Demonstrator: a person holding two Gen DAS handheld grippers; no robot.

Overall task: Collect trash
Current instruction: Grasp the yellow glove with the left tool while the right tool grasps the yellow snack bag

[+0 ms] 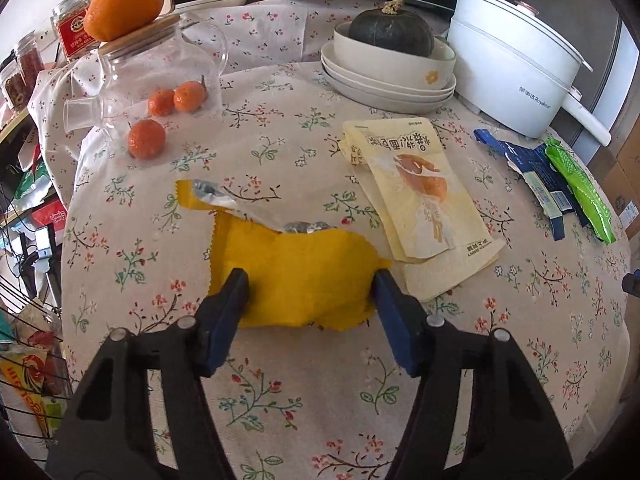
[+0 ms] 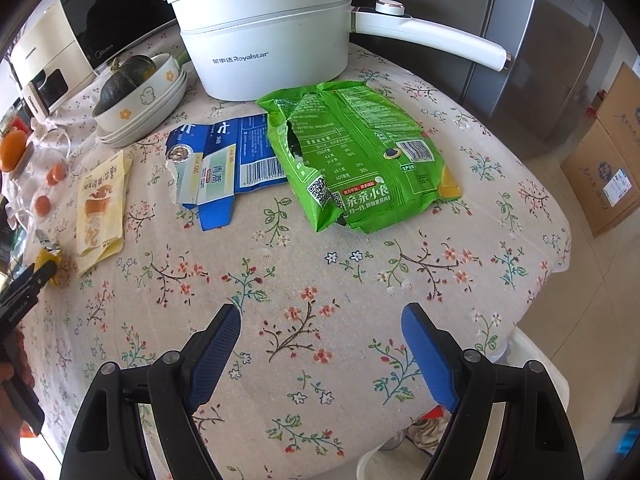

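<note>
Yellow wrapper (image 1: pixel 296 280) btwn left hand-held gripper (image 1: pixel 312 280) jaws

My right gripper (image 2: pixel 322 332) hangs wide open over bare floral tablecloth (image 2: pixel 304 280). Ahead of its fingers: crumpled green plastic snack bag (image 2: pixel 360 156); ahead-left, flattened blue cardboard carton (image 2: pixel 228 160), touching it.

Yellow wrapper (image 1: pixel 296 276): near edge hidden behind both fingers (image 1: pixel 224 320); pad contact cannot be determined. Green bag (image 1: pixel 580 188), far right of fingers, smeared by lens. Jars (image 1: pixel 24 72), far left, cropped.
</note>
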